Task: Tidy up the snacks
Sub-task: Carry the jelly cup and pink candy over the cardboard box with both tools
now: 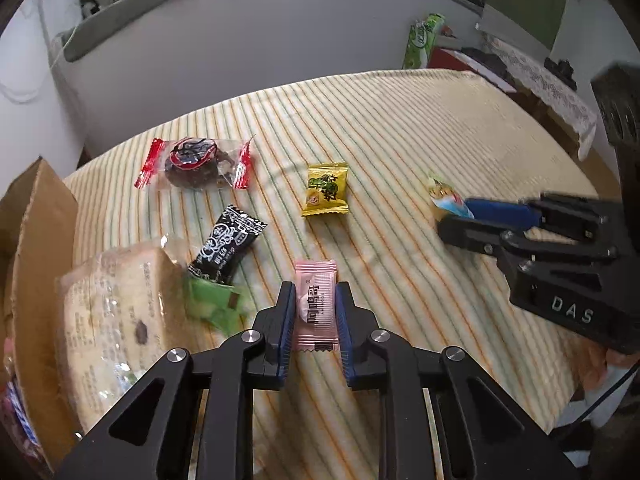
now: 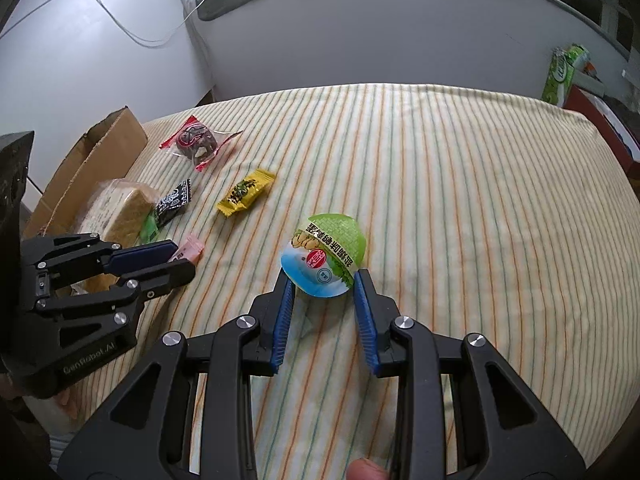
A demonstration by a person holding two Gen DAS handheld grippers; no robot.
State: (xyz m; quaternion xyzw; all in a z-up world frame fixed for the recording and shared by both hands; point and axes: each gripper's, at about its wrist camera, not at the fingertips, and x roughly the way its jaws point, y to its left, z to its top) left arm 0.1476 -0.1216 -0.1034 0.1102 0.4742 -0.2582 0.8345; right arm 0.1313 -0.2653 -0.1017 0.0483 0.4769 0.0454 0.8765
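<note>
My left gripper is shut on a pink sachet, its blue pads pressing both long sides just above the striped tablecloth. From the right wrist view the same gripper shows at the left with the pink sachet poking out. My right gripper is shut on a round cup snack with a green and blue lid, held at the fingertips. The left wrist view has that gripper at the right edge, the cup snack between its fingers.
A yellow candy, a black sachet, a clear red-ended wrapper with a dark snack, a green packet and bagged bread lie left of centre. A cardboard box stands at the left edge.
</note>
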